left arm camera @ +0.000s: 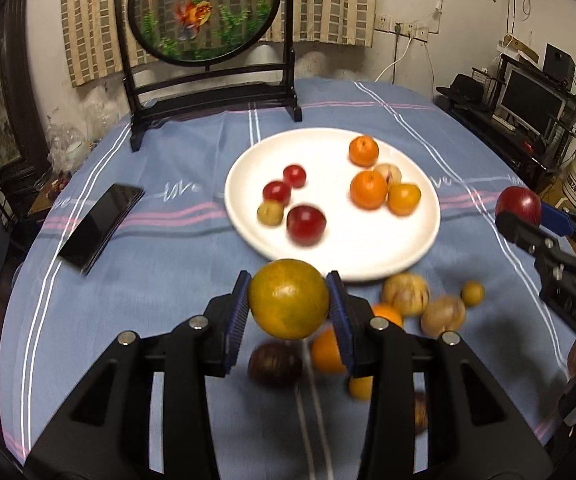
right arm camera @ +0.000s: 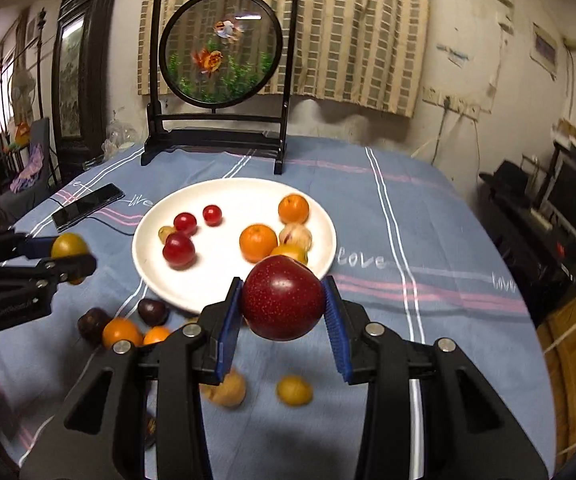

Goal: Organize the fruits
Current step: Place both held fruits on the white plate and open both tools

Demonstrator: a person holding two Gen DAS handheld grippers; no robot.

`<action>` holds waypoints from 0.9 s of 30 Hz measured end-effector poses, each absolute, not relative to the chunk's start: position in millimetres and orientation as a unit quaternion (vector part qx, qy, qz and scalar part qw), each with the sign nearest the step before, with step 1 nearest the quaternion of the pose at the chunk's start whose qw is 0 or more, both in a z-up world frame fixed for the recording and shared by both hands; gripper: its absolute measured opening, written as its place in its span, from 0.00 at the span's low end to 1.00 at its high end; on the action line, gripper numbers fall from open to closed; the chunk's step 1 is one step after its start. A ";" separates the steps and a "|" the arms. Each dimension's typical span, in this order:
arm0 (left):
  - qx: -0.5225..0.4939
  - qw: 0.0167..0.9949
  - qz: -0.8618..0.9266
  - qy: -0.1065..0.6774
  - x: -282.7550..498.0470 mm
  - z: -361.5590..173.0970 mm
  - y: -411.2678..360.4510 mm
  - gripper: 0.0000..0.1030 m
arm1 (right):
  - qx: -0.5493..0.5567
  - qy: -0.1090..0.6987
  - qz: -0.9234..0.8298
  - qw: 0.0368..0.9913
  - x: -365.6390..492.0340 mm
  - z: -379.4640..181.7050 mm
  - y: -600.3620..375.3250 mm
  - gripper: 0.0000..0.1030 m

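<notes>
Both fingers (left arm camera: 244,304) pinch fruit — aloft.

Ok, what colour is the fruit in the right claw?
Dark red with fine pale speckles; the fruit in the right claw shows best in the right wrist view.

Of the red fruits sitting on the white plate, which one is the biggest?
The dark red round plum at the near left of the round white plate, beside a small yellow-green fruit. The two red cherry-sized fruits behind it are clearly smaller.

The blue tablecloth (right arm camera: 407,216) bears the word "love" in white script.
</notes>
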State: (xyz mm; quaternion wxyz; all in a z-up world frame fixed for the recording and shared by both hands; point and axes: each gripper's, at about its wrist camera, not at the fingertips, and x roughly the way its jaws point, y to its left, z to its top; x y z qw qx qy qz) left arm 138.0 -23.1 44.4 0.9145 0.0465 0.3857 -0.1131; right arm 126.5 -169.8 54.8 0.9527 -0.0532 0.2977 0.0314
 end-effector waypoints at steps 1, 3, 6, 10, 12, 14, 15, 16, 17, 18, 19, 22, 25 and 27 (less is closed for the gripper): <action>0.046 0.914 -0.114 0.388 145.8 44.9 -25.5 0.38 | -0.058 0.297 0.032 0.953 133.0 55.3 -169.6 0.39; 0.045 0.913 -0.117 0.388 163.8 47.1 -31.1 0.38 | -0.062 0.298 0.037 0.952 147.4 56.2 -170.1 0.39; 0.046 0.916 -0.113 0.383 190.9 49.2 -39.0 0.38 | -0.064 0.307 0.045 0.949 173.8 52.9 -169.2 0.39; 0.050 0.916 -0.097 0.386 228.7 43.7 -48.6 0.38 | -0.072 0.319 0.050 0.944 209.6 41.6 -163.6 0.39; 0.050 0.914 -0.096 0.391 244.3 39.2 -51.7 0.38 | -0.083 0.328 0.043 0.940 231.7 34.7 -159.6 0.38; 0.051 0.909 -0.089 0.403 260.5 31.1 -53.1 0.38 | -0.087 0.332 0.043 0.938 246.8 30.0 -156.5 0.38; 0.048 0.907 -0.088 0.410 268.6 25.9 -53.2 0.38 | -0.090 0.333 0.044 0.938 252.7 27.7 -154.4 0.38; 0.046 0.905 -0.087 0.414 273.3 22.8 -52.9 0.38 | -0.093 0.334 0.045 0.937 260.8 25.3 -151.5 0.38; 0.044 0.904 -0.086 0.417 276.7 19.6 -53.1 0.38 | -0.095 0.336 0.045 0.936 265.2 23.3 -149.8 0.38; 0.044 0.902 -0.084 0.421 280.7 16.4 -53.4 0.38 | -0.095 0.337 0.046 0.935 270.6 21.4 -147.9 0.38; 0.042 0.901 -0.082 0.424 285.1 13.3 -53.3 0.38 | -0.093 0.338 0.049 0.935 275.7 19.5 -146.2 0.38; 0.038 0.903 -0.082 0.419 290.3 10.4 -53.9 0.38 | -0.093 0.339 0.054 0.935 286.4 14.6 -141.5 0.39; 0.034 0.906 -0.075 0.416 293.9 10.0 -53.5 0.45 | -0.118 0.337 0.047 0.933 291.2 9.9 -134.4 0.56; 0.029 0.909 -0.073 0.409 292.8 12.7 -52.0 0.55 | -0.121 0.325 0.051 0.937 289.0 12.4 -134.1 0.58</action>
